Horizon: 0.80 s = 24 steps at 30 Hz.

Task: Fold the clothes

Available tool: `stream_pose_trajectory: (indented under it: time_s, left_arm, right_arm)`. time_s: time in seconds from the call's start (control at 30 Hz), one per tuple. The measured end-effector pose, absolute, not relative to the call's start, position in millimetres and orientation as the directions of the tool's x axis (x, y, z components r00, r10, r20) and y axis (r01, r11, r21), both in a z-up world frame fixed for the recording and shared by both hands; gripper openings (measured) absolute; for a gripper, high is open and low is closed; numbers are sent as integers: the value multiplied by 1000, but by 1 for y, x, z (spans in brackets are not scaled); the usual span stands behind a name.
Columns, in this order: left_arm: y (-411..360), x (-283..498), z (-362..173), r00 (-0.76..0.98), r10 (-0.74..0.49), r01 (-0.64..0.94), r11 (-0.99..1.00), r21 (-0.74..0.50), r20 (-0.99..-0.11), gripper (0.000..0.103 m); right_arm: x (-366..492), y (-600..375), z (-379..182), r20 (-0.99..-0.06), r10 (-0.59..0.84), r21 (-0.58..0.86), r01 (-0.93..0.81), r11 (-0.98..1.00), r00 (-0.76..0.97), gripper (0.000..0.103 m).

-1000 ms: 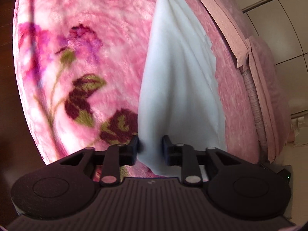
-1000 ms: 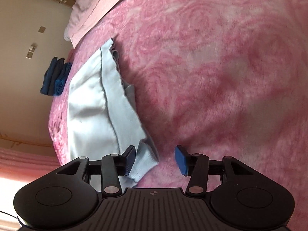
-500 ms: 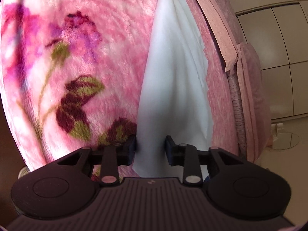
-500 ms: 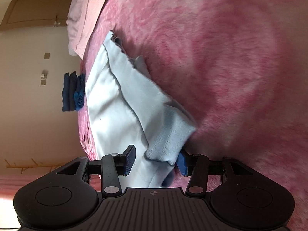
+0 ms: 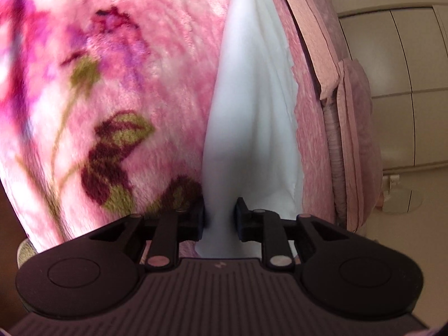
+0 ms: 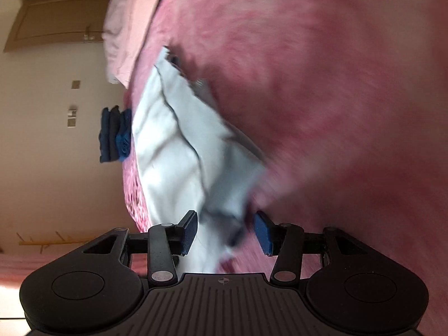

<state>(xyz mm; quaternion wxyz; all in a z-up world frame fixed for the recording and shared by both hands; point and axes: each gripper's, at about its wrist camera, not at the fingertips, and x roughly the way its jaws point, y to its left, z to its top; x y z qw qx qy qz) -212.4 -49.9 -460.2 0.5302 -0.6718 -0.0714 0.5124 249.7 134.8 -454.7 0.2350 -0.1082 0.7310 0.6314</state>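
A white garment (image 5: pixel 252 128) lies on a pink floral blanket (image 5: pixel 117 89) spread over a bed. In the left wrist view a raised fold of it runs away from my left gripper (image 5: pixel 219 219), whose jaws are closing with both pads against the fold. In the right wrist view the same pale garment (image 6: pixel 173 145) shows a dark seam, and its ribbed end lies between the blue pads of my right gripper (image 6: pixel 225 231). That gripper stands open, and the cloth is loose in the gap, with the picture blurred there.
A pink pillow (image 5: pixel 355 128) and folded pink bedding (image 5: pixel 310 28) line the bed's far edge, with white cupboard doors (image 5: pixel 406 56) behind. In the right wrist view dark blue folded clothes (image 6: pixel 114 134) sit at the bed's edge, near a cream wall.
The left jaws have narrowed onto the white fold and the gripper has dropped closer to the blanket. The right gripper rolled and sank, so the garment's ribbed end now sits between its pads.
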Motion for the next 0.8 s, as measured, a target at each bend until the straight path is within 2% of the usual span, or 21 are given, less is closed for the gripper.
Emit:
stream_pose_trajectory:
  time_s: [0.2,0.23,0.27,0.37,0.47,0.57,0.8]
  left_arm:
    - [-66,-213,-459,431,656,-433,-452,-780,-620,19]
    - [-65,-212,-460,432,655,-432,-453,-780,-620,19]
    - [-64,-213,-460,433,653,-431,-454,-779,-621,19]
    - [-57,-210,-458,435,646,-444,-452,-774,-627,17]
    - [-55,-208,-454,429,641,-463,-449,-764,-637,12]
    - [-58,-205,-448,418,647,-465,-451,-762,-638,10]
    - [-72,-190,-436,400,643,-492,-451,-745,-653,9]
  right_arm:
    - [240,141,-467,-443,124,881,-405,246,-888,48]
    - [239,146,-468,-442,133,881,-403,247,-887,45]
    - [239,152,-468,-442,141,882,-401,248,-886,36]
    - [235,166,-470,-440,137,886,-404,226,-888,30]
    - [228,173,-464,-462,101,885,-450,123,-881,23]
    - [226,170,-452,-497,82,868,-496,32,-864,20]
    - [242,133,-431,-508,94,861,-509,18,-856,17]
